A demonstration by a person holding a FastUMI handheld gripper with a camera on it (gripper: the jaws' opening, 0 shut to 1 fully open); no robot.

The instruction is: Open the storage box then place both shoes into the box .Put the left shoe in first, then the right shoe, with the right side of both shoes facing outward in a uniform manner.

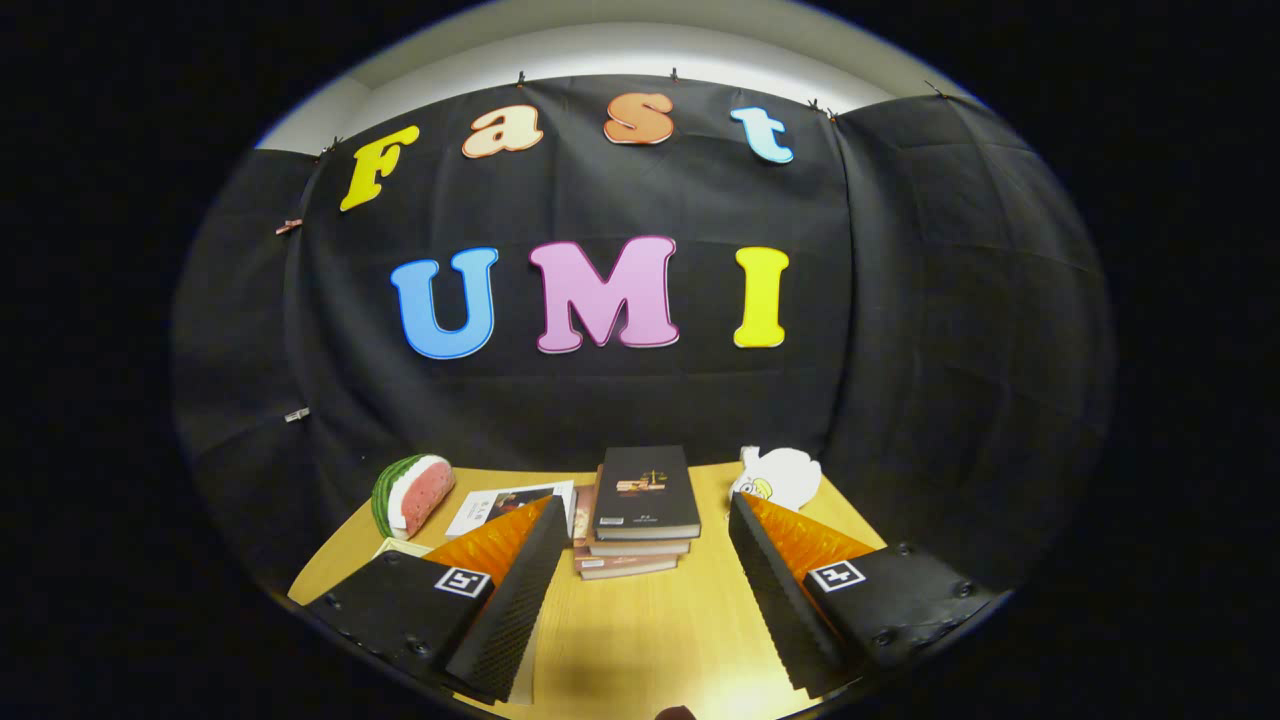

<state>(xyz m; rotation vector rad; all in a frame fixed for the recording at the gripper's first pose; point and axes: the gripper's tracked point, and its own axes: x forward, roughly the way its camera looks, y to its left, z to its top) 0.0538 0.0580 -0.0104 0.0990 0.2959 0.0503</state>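
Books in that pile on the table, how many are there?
3, maybe more hidden. The dark top book lies just beyond the open claw; the second book and the bottom book sit stacked under it, edges showing.

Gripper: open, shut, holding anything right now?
Gripper: open, fingers wide apart, holding nothing; a stack of books lies just ahead between them.

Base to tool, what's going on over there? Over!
Tool open, holding nothing, above wooden table. Stack of books just ahead between the fingers. Watermelon slice and white toy beyond.
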